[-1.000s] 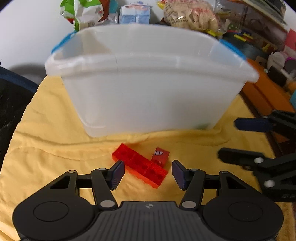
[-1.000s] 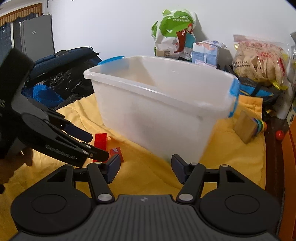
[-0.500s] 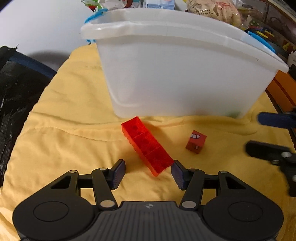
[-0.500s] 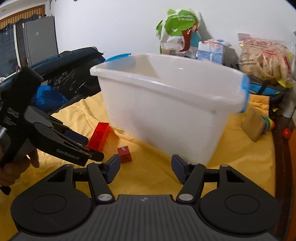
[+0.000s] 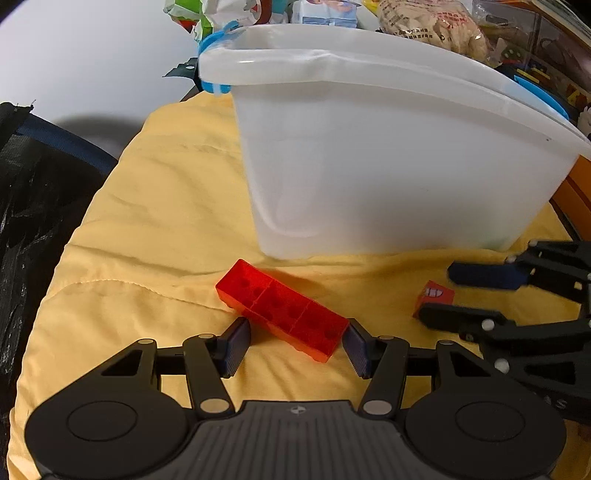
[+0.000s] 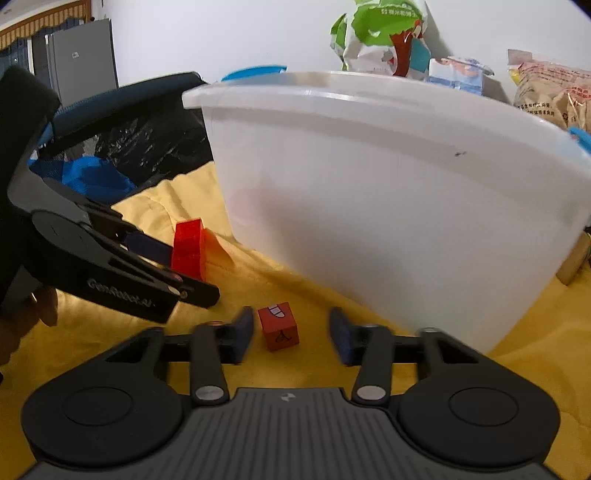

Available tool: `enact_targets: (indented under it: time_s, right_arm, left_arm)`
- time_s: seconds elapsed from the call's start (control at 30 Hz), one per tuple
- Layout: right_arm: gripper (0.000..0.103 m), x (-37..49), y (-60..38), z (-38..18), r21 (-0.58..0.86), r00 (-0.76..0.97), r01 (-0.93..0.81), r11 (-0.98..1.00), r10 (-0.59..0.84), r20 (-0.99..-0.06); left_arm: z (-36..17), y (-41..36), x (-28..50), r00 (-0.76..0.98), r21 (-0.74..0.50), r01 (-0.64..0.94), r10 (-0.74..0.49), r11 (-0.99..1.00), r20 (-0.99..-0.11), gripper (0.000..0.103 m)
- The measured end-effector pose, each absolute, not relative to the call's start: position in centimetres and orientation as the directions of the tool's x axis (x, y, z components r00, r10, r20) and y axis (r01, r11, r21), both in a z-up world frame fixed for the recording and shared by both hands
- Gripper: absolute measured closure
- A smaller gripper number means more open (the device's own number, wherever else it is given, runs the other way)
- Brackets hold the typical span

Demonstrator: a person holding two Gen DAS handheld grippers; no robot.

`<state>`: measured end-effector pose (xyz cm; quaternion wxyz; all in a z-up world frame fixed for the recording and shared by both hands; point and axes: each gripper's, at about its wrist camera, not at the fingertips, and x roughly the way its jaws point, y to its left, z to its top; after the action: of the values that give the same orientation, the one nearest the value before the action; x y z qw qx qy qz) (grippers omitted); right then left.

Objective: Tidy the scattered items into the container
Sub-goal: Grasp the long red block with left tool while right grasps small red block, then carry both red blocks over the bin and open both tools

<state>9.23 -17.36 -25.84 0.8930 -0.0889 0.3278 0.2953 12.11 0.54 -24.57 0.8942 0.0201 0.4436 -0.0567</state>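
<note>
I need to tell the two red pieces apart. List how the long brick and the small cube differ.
The brick is long, flat and translucent; the cube is small, compact and opaque. The brick's faces show round dimples; the cube carries printed marks. The brick lies between the left tool's fingers, the cube between the right's. Both are red, on the yellow cloth.

We see a plain white wall (image 6: pixel 221 37), a grey cabinet (image 6: pixel 83 59) at left, and a yellow cloth (image 5: pixel 155 206) covering the surface.

A rumpled yellow cloth (image 5: pixel 155 206) covers the surface. Against the white wall (image 6: pixel 221 33) stand a green-and-white bag (image 6: pixel 380 33), a small blue-and-white carton (image 6: pixel 458 74) and a clear bag of what may be crackers (image 5: pixel 432 26). A black bag (image 5: pixel 33 192) lies left, with a grey cabinet (image 6: pixel 81 62) behind.
</note>
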Motion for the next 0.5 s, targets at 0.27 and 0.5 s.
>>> enact_targets:
  time_s: [0.27, 0.5]
  right_arm:
    - [0.081, 9.0, -17.2, -26.0, 0.04, 0.611, -0.569, 0.822, 0.455, -0.648]
    - [0.081, 7.9, -17.4, -25.2, 0.044, 0.618, -0.564, 0.825, 0.457, -0.64]
  left_arm:
    - [-24.7, 0.5, 12.3, 0.609, -0.022, 0.145, -0.107, 0.989, -0.786, 0.05]
    - [-23.5, 0.4, 11.0, 0.648, 0.016, 0.175, -0.103, 0.984, -0.755, 0.05]
